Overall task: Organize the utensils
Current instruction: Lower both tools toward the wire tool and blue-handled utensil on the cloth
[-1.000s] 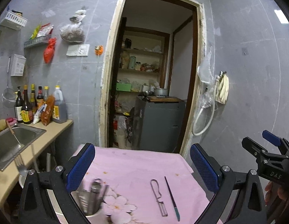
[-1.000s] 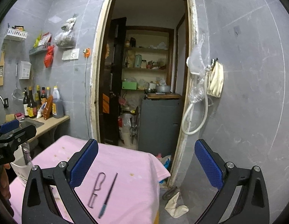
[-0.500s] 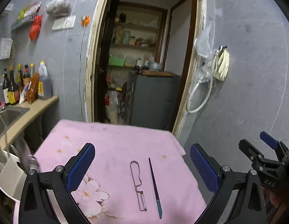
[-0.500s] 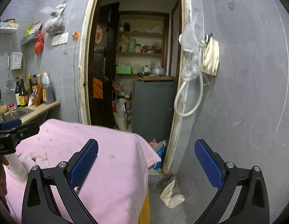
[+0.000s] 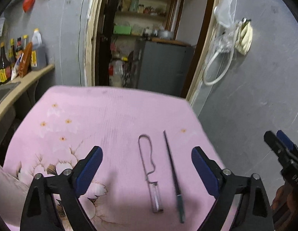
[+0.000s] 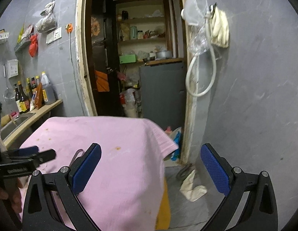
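We are lowering the left gripper [image 5: 147,170], jaws closing but empty, toward the peeler [image 5: 151,175] and chopstick [image 5: 173,175] now at lower centre; the right gripper [image 6: 151,168] is spread, empty.

The pink cloth [image 5: 118,115] is being viewed closely and steeply downward from the left wrist, while its right corner [image 6: 149,134] is being viewed more levelly from the right wrist, the doorway [image 5: 149,38] being shared by both.
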`<state>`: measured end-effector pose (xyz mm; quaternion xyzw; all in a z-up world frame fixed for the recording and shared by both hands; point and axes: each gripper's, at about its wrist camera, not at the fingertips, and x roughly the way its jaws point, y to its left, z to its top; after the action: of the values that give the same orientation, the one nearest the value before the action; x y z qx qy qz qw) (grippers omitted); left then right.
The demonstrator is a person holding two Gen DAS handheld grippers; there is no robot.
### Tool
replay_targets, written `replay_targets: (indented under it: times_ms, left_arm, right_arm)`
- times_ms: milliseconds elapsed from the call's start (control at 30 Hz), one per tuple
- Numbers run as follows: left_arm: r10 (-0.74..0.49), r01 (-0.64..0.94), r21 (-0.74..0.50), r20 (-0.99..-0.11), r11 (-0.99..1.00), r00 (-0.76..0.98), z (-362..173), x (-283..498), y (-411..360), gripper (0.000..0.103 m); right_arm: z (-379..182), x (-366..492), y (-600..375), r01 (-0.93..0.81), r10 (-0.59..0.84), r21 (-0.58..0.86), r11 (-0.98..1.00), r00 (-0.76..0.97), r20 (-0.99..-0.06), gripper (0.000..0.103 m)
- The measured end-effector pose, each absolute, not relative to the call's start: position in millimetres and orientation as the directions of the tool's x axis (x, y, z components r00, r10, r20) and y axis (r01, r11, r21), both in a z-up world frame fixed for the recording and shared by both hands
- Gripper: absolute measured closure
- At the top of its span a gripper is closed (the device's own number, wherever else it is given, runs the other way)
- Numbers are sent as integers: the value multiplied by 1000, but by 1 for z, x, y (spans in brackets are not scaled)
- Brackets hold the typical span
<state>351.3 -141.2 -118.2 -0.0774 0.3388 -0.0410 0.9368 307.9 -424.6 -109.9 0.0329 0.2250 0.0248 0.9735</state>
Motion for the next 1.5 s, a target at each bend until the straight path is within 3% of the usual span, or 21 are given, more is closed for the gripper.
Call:
replay_targets:
  times_ms: [133,200,267,467,733,967,1500]
  left_arm:
    - [-135,23,-173,-674,985,726,-135,364,-139,23]
    - [-138,28,-168,-689,985,712,-141,368,-139,27]
    - [-153,39,-176,-703,984,695,-148,373,-138,34]
    - [-206,39,-238,-732,971,649,-164,388,-131,47]
    - [-252,16,-313,-734,950,631,-174,404,-118,55]
    - [-275,15,-343,-726,939,630,-175,412,-115,55]
    - [-319,47,-367,-729,929,606,-174,426,-121,57]
  right_arm:
    - [-130,323,-414,-87,133,118,989,869,-476,6]
    - [-141,334,-407,-115,163,124,986,845,-509,18]
    - [-155,348,-399,-139,189,131,982,807,-559,36]
    - [-185,374,-379,-202,256,158,967,720,-646,52]
    - [-204,391,-347,-316,347,183,931,615,-708,64]
    - [-206,397,-321,-393,385,175,903,555,-738,67]
    - [-198,393,-321,-424,313,71,903,536,-784,77]
